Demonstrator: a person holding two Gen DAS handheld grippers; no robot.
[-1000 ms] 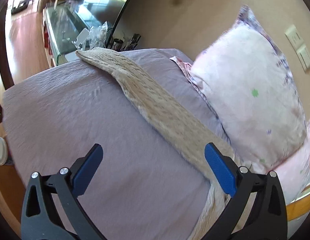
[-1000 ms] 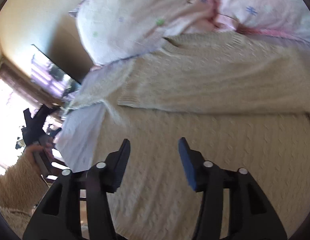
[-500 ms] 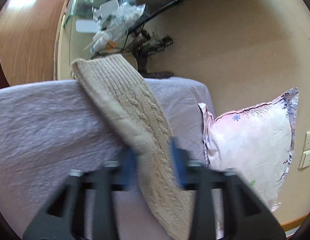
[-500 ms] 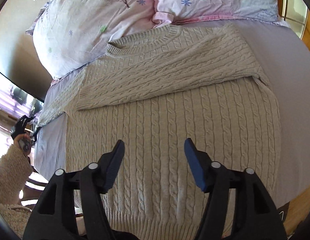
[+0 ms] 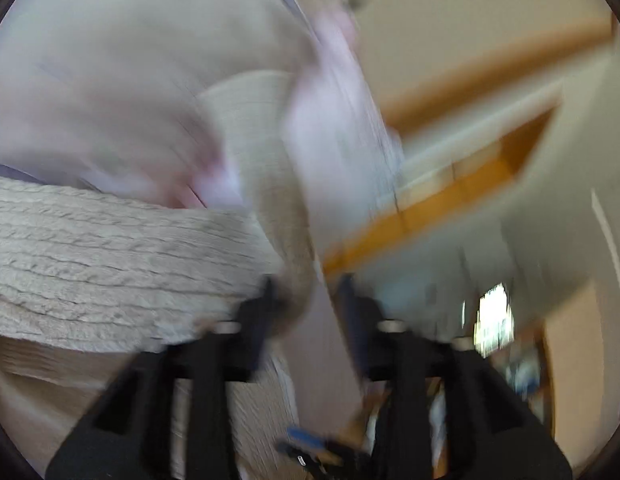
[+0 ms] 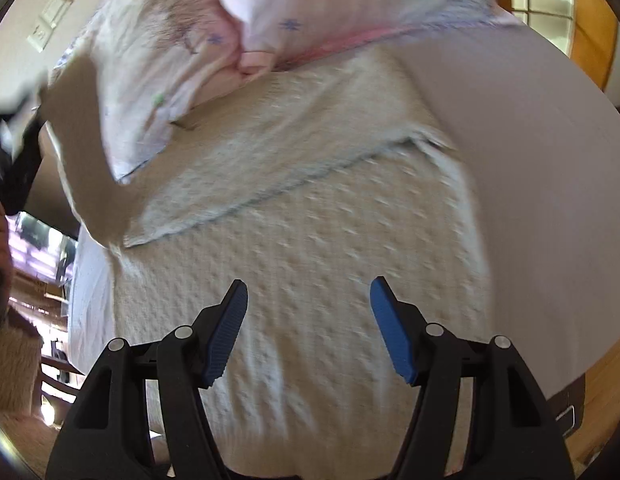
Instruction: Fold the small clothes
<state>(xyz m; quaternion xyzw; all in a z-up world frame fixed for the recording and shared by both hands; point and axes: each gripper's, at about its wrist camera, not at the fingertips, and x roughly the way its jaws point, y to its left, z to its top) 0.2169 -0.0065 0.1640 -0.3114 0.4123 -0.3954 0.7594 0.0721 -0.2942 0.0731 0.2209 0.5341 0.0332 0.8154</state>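
A cream cable-knit sweater (image 6: 310,240) lies flat on the lavender bed sheet (image 6: 530,160), one sleeve folded across its chest. My right gripper (image 6: 308,320) is open and empty, hovering over the sweater's lower body. My left gripper (image 5: 306,312) is shut on the other sleeve (image 5: 110,264), which is lifted off the bed and drapes to the left in the blurred left wrist view. The lifted sleeve (image 6: 86,140) also shows at the left of the right wrist view, held by the left gripper's dark body (image 6: 18,160).
Two pink floral pillows (image 6: 270,12) lie against the head of the bed, touching the sweater's collar. A wooden frame (image 6: 590,32) and window stand at the far right. A wall switch (image 6: 50,20) is at the upper left. The bed edge runs along the right.
My left gripper closed on the sleeve and swung it up off the bed toward the pillows; its view is now motion-blurred. My right gripper stayed open over the sweater's body.
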